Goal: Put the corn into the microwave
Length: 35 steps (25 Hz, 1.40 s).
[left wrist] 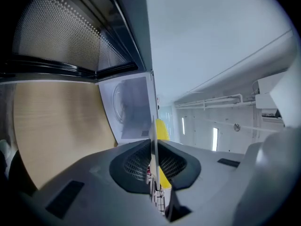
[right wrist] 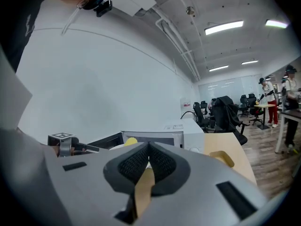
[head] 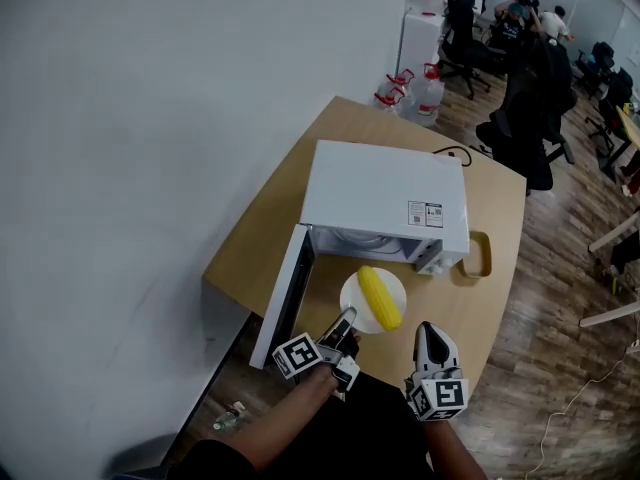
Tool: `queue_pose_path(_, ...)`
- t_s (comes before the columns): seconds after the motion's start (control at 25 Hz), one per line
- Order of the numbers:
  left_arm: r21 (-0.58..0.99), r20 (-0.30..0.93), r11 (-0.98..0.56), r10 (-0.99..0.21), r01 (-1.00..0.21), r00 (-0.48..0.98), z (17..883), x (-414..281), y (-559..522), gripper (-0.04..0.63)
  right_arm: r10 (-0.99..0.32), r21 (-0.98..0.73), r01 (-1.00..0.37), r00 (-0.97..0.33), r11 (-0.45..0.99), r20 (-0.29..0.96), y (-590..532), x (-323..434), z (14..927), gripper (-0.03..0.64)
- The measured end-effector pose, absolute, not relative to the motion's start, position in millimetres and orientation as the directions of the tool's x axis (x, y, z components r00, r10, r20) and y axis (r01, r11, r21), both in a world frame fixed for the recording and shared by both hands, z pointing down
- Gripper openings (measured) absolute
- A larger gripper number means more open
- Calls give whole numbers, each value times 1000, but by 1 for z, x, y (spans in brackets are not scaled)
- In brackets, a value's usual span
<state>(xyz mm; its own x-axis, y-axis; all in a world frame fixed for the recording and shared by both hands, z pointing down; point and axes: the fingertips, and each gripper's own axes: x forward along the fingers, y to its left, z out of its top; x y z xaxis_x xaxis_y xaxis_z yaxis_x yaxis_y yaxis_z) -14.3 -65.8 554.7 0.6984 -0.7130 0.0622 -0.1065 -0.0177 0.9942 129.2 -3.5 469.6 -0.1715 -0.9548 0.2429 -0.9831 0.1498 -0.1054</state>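
- The left gripper [head: 347, 320], grey plastic with ribbed black pads, has its jaws pinched together on the near rim of a thin, round, white plate [head: 357, 290]. In the left gripper view the rim runs edge-on as a pale line [left wrist: 153, 126] between the pads.
- The right gripper [head: 427, 331] is of the same make and sits near the plate's right side, apart from it. Its pads meet at the tip with nothing caught between them [right wrist: 148, 147].
- On the plate lies the smooth, bright yellow corn cob [head: 380, 298], a stubby rounded cylinder. It slants from far left to near right, and its near end juts past the plate's rim.
- The plate and cob are just on the near side of the mouth of the boxy, white, metal microwave [head: 385, 196]. I can't tell whether the plate is resting on the table or lifted off it.
- The microwave's door [head: 285, 303] stands swung open to the left, with a dotted mesh window [left wrist: 61, 32] in it.
- All of this is on a light wooden table [head: 500, 218] with rounded corners.
- A small tan tray [head: 478, 256] sits just right of the microwave.
- Black office chairs [head: 520, 128] stand far off to the right on plank flooring.
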Motion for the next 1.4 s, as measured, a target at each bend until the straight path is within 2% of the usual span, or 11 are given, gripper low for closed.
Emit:
queue_pose_path(0.16, 998, 27, -18, -745, -60, 666, 564, -8, -91, 25, -942, -111, -979, -194, 169, 273, -29, 137, 482, 60)
queue_pose_path(0.56, 997, 52, 5, -782, -77, 621, 601, -3, -143, 26, -907, -148, -963, -261, 224, 329, -78, 141, 522, 60)
queue_pose_path(0.68, 999, 41, 17, -804, -46, 593, 609, -5, -157, 27, -894, -140, -961, -274, 240, 353, -89, 140, 534, 60)
queue_pose_path(0.8, 996, 58, 8, -812, -87, 581, 624, -9, -169, 26, -890, -99, -962, -273, 255, 364, -103, 139, 539, 60)
queue_pose_path(1.12, 998, 46, 14, -838, -62, 544, 645, -7, -204, 28, -890, -101, -959, -284, 266, 358, -136, 135, 546, 60)
queue_pose_path(1.4, 996, 64, 20, -853, -90, 518, 667, -4, -227, 26, -890, -96, -967, -256, 237, 377, -149, 146, 556, 60)
